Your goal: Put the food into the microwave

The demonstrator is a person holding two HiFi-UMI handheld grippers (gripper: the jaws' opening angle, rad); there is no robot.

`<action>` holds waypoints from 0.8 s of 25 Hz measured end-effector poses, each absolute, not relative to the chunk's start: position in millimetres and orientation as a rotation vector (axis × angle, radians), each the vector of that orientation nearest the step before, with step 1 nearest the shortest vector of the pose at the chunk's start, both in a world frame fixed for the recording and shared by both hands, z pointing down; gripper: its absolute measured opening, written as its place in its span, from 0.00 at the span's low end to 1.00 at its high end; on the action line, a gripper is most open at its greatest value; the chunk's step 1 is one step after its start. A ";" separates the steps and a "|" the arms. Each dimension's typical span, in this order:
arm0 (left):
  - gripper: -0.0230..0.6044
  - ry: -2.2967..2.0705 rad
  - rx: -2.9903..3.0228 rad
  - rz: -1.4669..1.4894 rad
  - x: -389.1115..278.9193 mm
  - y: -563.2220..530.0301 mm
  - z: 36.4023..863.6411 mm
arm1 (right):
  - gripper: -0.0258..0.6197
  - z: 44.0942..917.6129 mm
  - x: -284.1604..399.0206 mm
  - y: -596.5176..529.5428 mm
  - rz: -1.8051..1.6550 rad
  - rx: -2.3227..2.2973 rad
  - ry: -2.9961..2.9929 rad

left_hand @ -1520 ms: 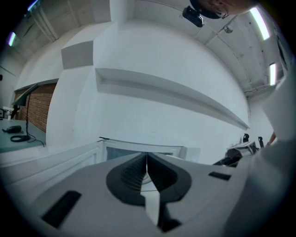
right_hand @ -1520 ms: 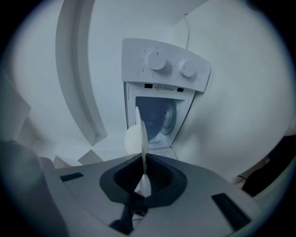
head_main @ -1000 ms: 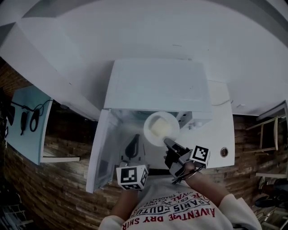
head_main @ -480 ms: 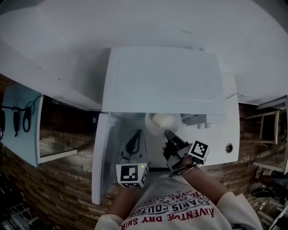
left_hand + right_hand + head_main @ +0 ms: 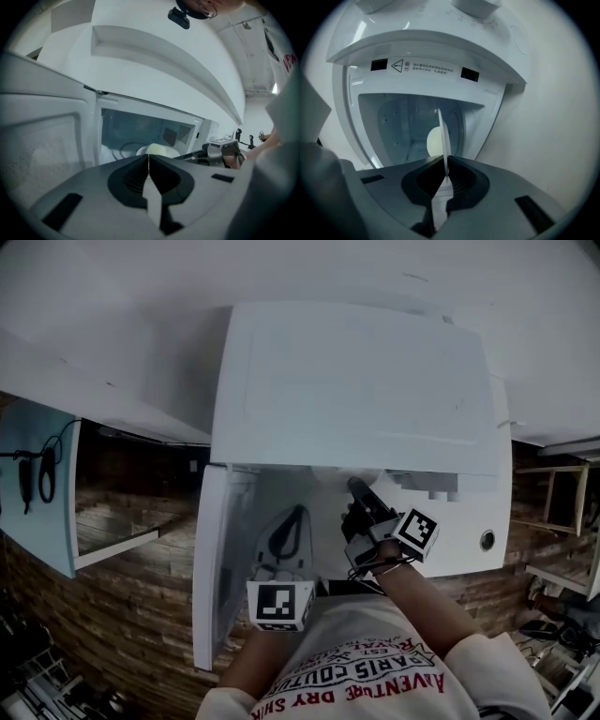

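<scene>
The plate [image 5: 442, 133] is clamped by its rim in the right gripper [image 5: 444, 172] and held inside the open microwave [image 5: 356, 390], with a pale mound, apparently the food [image 5: 433, 143], carried on it. The jaws of the left gripper [image 5: 148, 161] are pressed together on nothing.

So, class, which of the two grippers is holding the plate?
The right gripper: its jaws pinch the plate by its rim. The left gripper is shut on nothing.
</scene>
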State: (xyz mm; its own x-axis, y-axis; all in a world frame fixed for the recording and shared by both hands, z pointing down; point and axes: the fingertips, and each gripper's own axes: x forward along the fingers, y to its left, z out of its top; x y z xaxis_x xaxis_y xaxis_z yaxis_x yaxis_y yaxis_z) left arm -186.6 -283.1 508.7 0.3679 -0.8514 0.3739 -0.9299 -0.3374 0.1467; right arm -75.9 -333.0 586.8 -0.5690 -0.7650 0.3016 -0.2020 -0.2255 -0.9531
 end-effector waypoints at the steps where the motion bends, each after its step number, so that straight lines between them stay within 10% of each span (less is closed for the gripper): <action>1: 0.05 -1.559 2.297 0.333 -186.2 -282.3 511.1 | 0.07 589.1 -75.9 -336.2 -1.845 -1.152 1.616; 20: 0.05 -1.507 2.301 0.362 -187.7 -274.4 525.9 | 0.08 605.8 -85.4 -372.7 -1.816 -1.236 1.511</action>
State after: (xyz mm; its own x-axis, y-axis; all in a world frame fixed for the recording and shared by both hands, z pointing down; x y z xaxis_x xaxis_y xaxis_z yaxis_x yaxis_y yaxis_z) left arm -187.7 -274.4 525.9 0.3968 -0.8238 0.4048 -0.9178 -0.3629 0.1611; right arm -85.4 -372.7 605.8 -0.4834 -0.8078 0.3374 -0.1849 -0.2824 -0.9413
